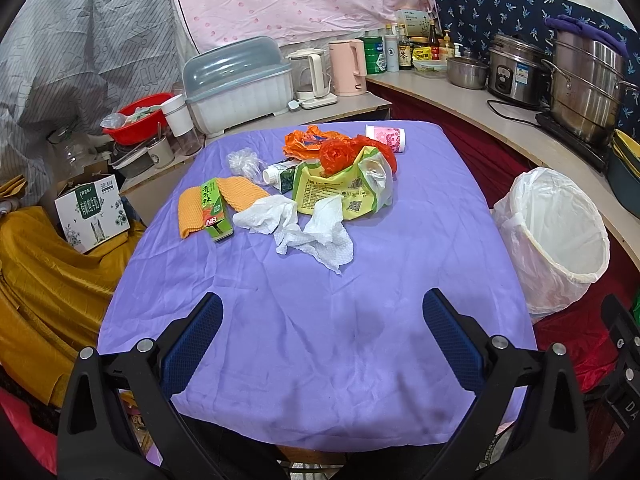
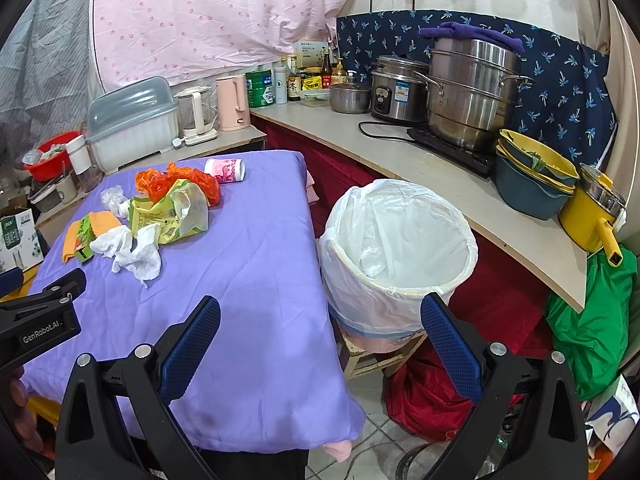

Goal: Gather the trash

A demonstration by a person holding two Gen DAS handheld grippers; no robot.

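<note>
Trash pile sitting mid-table on the purple cloth point(image 1: 320, 320): crumpled white tissues point(image 1: 304, 228) in front, yellow snack bag point(image 1: 340, 192) behind, orange plastic bag point(image 1: 336, 152), green carton point(image 1: 214, 210), pink cup point(image 1: 386, 138) lying on its side at the far edge. White-lined bin point(image 2: 400, 248) standing just beside the table's right edge. Left gripper point(image 1: 322, 340) hovering over bare cloth, jaws spread, holding nothing. Right gripper point(image 2: 320, 344) likewise gaping, empty, between table and bin.

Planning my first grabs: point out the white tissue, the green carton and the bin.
white tissue point(image 1: 308, 228), left wrist view, middle of the crumpled sheet.
green carton point(image 1: 214, 210), left wrist view, its printed top face.
bin point(image 2: 404, 284), right wrist view, near rim under the liner.
</note>
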